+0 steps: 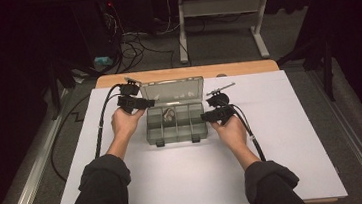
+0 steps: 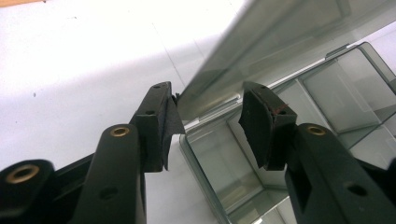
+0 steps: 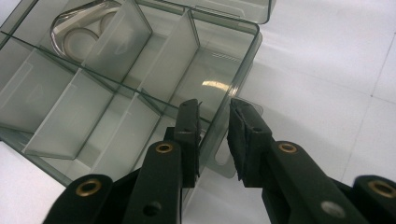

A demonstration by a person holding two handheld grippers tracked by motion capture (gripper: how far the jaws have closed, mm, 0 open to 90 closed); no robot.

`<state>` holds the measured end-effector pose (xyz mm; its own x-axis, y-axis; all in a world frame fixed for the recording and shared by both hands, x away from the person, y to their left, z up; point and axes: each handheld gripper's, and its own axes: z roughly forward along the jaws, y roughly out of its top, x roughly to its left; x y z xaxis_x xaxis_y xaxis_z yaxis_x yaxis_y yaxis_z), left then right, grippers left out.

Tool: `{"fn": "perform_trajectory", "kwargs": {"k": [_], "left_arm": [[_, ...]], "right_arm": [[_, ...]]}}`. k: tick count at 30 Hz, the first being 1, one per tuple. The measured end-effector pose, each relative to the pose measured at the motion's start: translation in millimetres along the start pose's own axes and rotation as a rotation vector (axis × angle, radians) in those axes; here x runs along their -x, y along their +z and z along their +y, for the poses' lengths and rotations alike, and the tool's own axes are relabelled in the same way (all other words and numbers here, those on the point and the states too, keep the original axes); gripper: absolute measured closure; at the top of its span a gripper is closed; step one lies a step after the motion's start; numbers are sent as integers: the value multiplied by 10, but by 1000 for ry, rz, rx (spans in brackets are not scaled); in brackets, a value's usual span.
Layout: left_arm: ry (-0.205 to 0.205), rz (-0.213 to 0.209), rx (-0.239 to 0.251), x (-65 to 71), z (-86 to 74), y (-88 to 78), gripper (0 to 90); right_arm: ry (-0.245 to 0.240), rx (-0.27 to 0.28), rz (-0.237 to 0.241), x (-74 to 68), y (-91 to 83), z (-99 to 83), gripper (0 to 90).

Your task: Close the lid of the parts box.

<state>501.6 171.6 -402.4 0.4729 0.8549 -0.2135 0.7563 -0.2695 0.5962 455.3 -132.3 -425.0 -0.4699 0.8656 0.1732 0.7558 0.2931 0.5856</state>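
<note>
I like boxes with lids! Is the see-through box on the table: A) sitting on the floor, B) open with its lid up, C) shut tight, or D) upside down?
B: the box shows its bare compartments while the lid stands raised behind them.

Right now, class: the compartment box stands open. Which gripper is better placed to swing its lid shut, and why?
Left. The left gripper has the raised lid edge between its open jaws, while the right gripper straddles the box side wall, steadying it.
</note>
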Motion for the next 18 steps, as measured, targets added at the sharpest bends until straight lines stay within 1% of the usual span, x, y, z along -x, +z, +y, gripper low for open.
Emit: {"fn": "perform_trajectory", "kwargs": {"k": [3, 4, 8, 12, 14, 18], "left_arm": [[-12, -8, 9, 2, -18, -16, 558], [-15, -13, 5, -2, -29, -28, 560], [-41, -30, 17, -9, -69, -66, 578], [-48, -35, 19, -1, -87, -103, 589], [-59, -38, 24, 7, -94, -124, 594], [-61, -38, 31, 28, -98, -176, 598]], "right_arm": [[0, 1, 1, 1, 0, -2, 742], [1, 1, 1, 1, 0, -2, 742], [1, 3, -2, -3, 0, -4, 742], [0, 4, -4, -6, 0, -6, 742], [-1, 4, -4, -7, 0, -5, 742], [-12, 8, -10, -11, 0, -10, 743]]}}
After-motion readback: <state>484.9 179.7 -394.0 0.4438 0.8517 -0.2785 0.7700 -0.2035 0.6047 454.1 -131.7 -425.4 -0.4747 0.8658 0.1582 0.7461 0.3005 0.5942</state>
